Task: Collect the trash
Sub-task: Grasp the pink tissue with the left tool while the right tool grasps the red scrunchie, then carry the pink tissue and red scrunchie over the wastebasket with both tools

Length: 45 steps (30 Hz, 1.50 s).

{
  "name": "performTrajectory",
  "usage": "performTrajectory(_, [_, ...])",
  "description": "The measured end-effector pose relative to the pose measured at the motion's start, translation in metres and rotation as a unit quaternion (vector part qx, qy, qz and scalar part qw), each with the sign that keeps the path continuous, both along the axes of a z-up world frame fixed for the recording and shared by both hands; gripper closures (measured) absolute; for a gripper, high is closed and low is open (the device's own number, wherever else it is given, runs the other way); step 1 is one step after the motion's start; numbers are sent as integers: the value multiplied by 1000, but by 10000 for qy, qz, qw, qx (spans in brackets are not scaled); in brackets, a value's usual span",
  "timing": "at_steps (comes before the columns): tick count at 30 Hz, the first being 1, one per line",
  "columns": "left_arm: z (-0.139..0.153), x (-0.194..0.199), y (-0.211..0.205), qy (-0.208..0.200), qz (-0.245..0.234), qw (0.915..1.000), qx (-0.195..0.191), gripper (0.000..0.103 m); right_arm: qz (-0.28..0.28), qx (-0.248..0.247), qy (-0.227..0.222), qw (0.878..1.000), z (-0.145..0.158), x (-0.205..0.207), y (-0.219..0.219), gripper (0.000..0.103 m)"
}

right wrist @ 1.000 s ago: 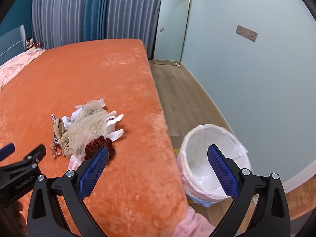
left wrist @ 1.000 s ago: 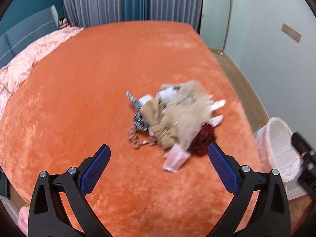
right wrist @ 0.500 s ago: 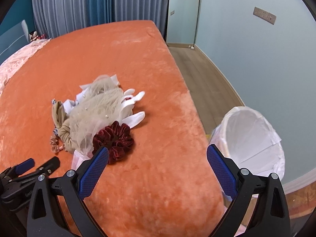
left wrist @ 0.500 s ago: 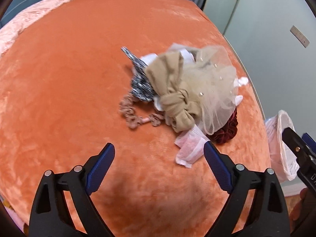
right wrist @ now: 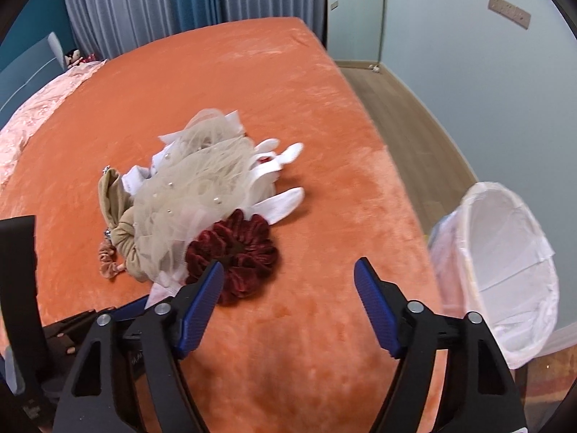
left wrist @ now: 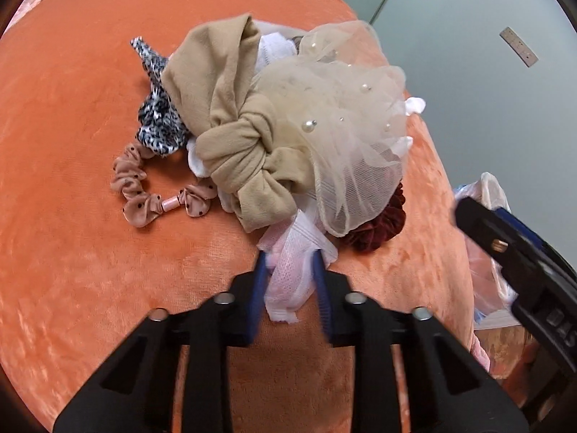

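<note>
Left wrist view: left gripper (left wrist: 290,263), tilted steeply down, is closing on white mesh wrapper (left wrist: 292,270).

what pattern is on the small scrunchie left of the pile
Dusty pink scrunchie with small dark polka dots; clearest in the left wrist view.

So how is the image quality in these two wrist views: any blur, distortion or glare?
Left wrist view: left gripper fingers smeared as the jaws close around the pink-white mesh scrap; the pile is sharp. Right wrist view: mostly crisp; fisheye bends the orange bedspread edge and stretches the white-lined bin. Both have dark vignetted corners, soft even light and no harsh glare.
</note>
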State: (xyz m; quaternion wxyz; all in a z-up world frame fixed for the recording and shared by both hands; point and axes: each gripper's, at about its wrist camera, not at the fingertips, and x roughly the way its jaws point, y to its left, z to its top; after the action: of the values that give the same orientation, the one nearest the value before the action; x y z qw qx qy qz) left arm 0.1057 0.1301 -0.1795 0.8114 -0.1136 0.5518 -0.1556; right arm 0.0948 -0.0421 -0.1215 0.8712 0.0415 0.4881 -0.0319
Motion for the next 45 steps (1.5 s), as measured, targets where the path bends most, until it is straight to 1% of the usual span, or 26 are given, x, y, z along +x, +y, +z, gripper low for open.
performTrajectory(1, [1,-1,1,-3,-8,10000,-13,87,32,92,57,9999,-4,3,2,42])
performTrajectory(2, [2,-2,5,28,15,10000,-41,88,48,150,104,9998,-7,6,4,45])
performTrajectory(5, [7,-6,20,82,150,9997,-155,91,140,385,211,9989,-18,14,11,50])
performTrajectory(7, [11,-9,32,102,210,9996,-179,92,205,484,258,9983,-23,18,16,53])
performTrajectory(10, [13,-12,46,174,303,9992,-218,92,343,662,304,9968,-30,24,25,53])
performTrajectory(12, [14,-13,54,220,342,9990,-207,92,440,665,340,9962,-35,27,32,53])
performTrajectory(13, [13,-14,54,235,351,9989,-219,92,481,641,380,9961,-40,29,36,55])
performTrajectory(14, [14,-15,55,241,367,9988,-220,92,518,622,436,9958,-44,32,38,63])
performTrajectory(15, [14,-16,53,237,377,9988,-198,92,557,614,516,9952,-50,34,40,68])
performTrajectory(16, [13,-15,49,234,381,9988,-182,92,596,647,549,9946,-53,36,41,75])
performTrajectory(17, [15,-16,51,228,384,9989,-166,92,644,716,559,9938,-54,37,42,85])
performTrajectory(18, [16,-18,51,228,393,9988,-157,92,674,765,588,9930,-54,37,43,90])
performTrajectory(20, [20,-20,49,227,402,9988,-165,93,678,822,580,9926,-50,36,42,92])
performTrajectory(21, [19,-20,40,214,399,9988,-159,93,685,853,557,9924,-47,34,40,93])
performTrajectory(25, [32,-28,25,119,340,9992,-144,94,701,874,358,9931,-23,16,30,95])
performTrajectory(28, [50,-38,20,-19,312,9993,-189,94,627,949,166,9934,0,1,19,95])
performTrajectory(30, [60,-42,6,-119,276,9993,-217,94,561,966,12,9937,18,-10,12,95])
performTrajectory(35, [101,-62,-9,-500,91,9983,-302,95,356,1022,-494,9929,67,-36,-17,95])
performTrajectory(39, [136,-74,-28,-845,-102,9956,-400,95,180,1005,-879,9909,103,-55,-42,95])
performTrajectory(45, [183,-84,-83,-1284,-517,9886,-598,95,-156,932,-1360,9862,144,-82,-88,95])
